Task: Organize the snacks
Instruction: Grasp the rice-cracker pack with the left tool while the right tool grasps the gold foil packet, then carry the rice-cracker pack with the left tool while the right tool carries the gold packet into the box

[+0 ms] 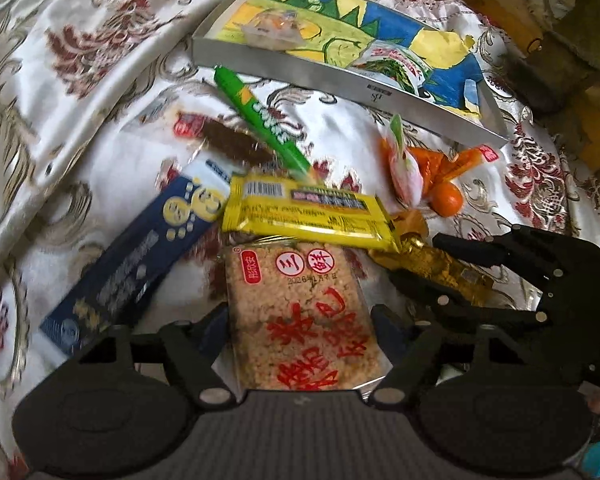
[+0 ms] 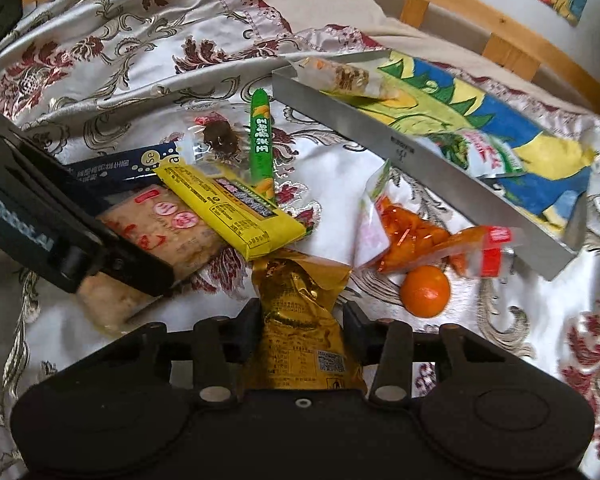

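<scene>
Snacks lie on a floral cloth. My left gripper (image 1: 300,320) has its fingers either side of a rice-cake packet with red writing (image 1: 300,320); the packet also shows in the right wrist view (image 2: 168,228). My right gripper (image 2: 302,320) has its fingers around a gold foil packet (image 2: 300,320), seen from the left wrist view as well (image 1: 440,268). A yellow packet (image 1: 304,216), a green stick (image 1: 260,116), a navy box (image 1: 132,264), orange-wrapped snacks (image 2: 416,236) and a small orange (image 2: 426,290) lie around. A shallow tray (image 2: 380,136) holds a few snacks.
The tray's metal wall (image 1: 340,80) runs across the far side with a colourful drawing inside. A wooden rail (image 2: 500,28) borders the back. The cloth (image 2: 120,52) is rumpled at the left.
</scene>
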Demonstrator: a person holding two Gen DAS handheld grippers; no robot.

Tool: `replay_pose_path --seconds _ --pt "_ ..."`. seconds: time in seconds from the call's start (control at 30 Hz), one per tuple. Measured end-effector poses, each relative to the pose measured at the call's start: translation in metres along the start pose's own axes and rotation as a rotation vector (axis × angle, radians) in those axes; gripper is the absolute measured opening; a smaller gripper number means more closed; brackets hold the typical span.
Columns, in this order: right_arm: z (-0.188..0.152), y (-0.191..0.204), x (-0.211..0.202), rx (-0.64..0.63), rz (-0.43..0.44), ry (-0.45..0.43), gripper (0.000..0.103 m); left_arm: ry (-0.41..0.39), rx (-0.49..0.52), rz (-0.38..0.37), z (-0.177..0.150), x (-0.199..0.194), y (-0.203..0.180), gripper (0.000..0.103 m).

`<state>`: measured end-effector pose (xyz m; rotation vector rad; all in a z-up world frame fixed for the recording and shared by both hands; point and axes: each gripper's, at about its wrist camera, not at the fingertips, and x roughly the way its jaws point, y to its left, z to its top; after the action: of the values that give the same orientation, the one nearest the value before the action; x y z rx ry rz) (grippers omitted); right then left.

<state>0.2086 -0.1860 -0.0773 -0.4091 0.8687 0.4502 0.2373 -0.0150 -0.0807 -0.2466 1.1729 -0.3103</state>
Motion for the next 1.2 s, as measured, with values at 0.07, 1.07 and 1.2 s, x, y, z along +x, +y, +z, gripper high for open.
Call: replay_pose_path --seconds 0.07,1.07,1.2 --pt "-0.001 -0.001 -0.005 0.006 -0.016 -0.002 0.045 0.009 -0.026 -0.027 -0.005 -0.006 0.002 0.077" --pt "0.012 -0.038 -0.073 0.222 -0.297 -0.388 0.046 -0.471 -0.057 -0.101 0.041 -0.084 -0.028 0.077" --pt "0.02 -0.051 -0.062 0.21 -0.364 -0.457 0.046 -0.512 -0.026 -0.091 0.074 -0.072 -0.044 0.077"
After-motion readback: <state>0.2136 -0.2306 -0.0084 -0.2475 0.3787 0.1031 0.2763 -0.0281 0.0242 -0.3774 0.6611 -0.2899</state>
